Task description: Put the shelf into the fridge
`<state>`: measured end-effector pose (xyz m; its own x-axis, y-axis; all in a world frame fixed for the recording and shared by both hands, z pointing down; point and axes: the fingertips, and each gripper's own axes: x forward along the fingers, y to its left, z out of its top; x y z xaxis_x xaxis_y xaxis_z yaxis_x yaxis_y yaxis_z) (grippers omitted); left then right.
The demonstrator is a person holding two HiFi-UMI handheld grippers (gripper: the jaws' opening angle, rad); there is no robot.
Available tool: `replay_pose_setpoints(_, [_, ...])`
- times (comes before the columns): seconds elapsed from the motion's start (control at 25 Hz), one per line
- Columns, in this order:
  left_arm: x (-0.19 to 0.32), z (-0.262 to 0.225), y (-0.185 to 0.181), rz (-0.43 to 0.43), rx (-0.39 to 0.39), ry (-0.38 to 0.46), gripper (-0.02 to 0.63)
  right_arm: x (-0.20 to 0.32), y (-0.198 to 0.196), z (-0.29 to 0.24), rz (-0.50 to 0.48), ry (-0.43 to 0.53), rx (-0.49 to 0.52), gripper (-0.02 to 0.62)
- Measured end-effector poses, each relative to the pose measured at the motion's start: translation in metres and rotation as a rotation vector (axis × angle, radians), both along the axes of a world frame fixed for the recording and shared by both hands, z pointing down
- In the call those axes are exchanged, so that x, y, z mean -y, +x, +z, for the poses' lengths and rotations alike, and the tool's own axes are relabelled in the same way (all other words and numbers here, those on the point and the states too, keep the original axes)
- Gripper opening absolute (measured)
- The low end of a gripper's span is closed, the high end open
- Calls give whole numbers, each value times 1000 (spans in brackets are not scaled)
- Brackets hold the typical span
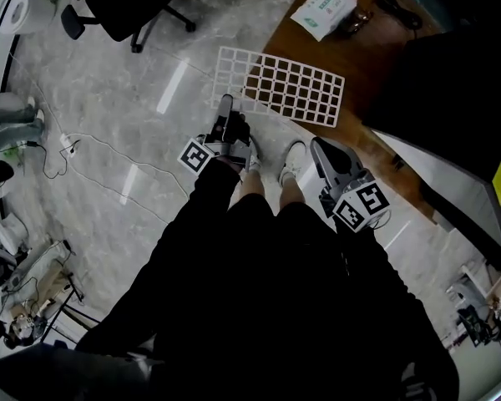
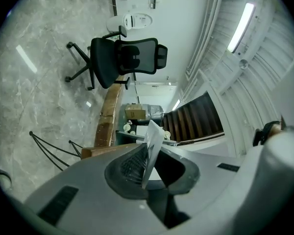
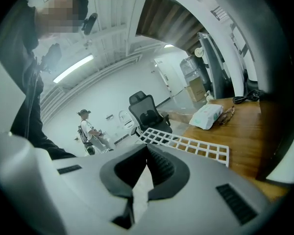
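1. Firmly clenched on shelf [image 1: 280, 86] corner at left gripper [image 1: 225, 107].
2. Pressed together, empty, at right gripper [image 1: 319, 147].
3. Lying ahead, across floor [image 1: 134, 98] and wood board [image 1: 359, 48].

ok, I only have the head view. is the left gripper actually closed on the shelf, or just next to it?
Observer: Closed on it. In the left gripper view, the left gripper is shut on the white edge of the shelf, which sticks out past the tips.
Operator: and the right one, holding anything?
Observer: No. The right gripper view shows the right gripper shut with nothing between the tips. The shelf lies ahead of it, untouched.
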<state>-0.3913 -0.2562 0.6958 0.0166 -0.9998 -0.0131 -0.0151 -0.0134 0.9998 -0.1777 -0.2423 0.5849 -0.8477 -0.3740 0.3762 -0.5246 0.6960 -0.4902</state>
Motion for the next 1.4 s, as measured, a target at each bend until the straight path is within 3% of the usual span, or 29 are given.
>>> replay_pose_setpoints(0.2, [-9, -49, -20, -28, -40, 43, 41, -12, 12, -17, 162, -128, 108, 6])
replay_pose_setpoints(0.36, [-15, -101, -32, -47, -78, 95, 41, -20, 30, -22, 394, -333, 262, 13])
replay_pose_setpoints(0.48, [-19, -142, -34, -55, -106, 134, 43, -17, 31, -33, 493, -425, 447, 117])
replay_pose_setpoints(0.6, [-26, -178, -36, -58, -119, 150, 41, -7, 38, -38, 573, -477, 552, 207])
replay_pose_setpoints(0.68, [-31, -198, -38, -56, -123, 163, 41, 2, 44, -47, 623, -475, 614, 257])
replay_pose_setpoints(0.8, [-40, -221, -41, -51, -129, 186, 42, 15, 50, -65, 667, -445, 689, 275])
replay_pose_setpoints(0.92, [-45, -236, -46, -41, -136, 208, 43, 27, 47, -77, 679, -428, 741, 264])
replay_pose_setpoints(1.08, [-47, -242, -52, -31, -135, 213, 43, 32, 42, -88, 701, -404, 823, 58])
replay_pose_setpoints(1.4, [-46, -236, -40, 25, -117, 165, 38, 16, 58, -103, 769, -391, 929, 35])
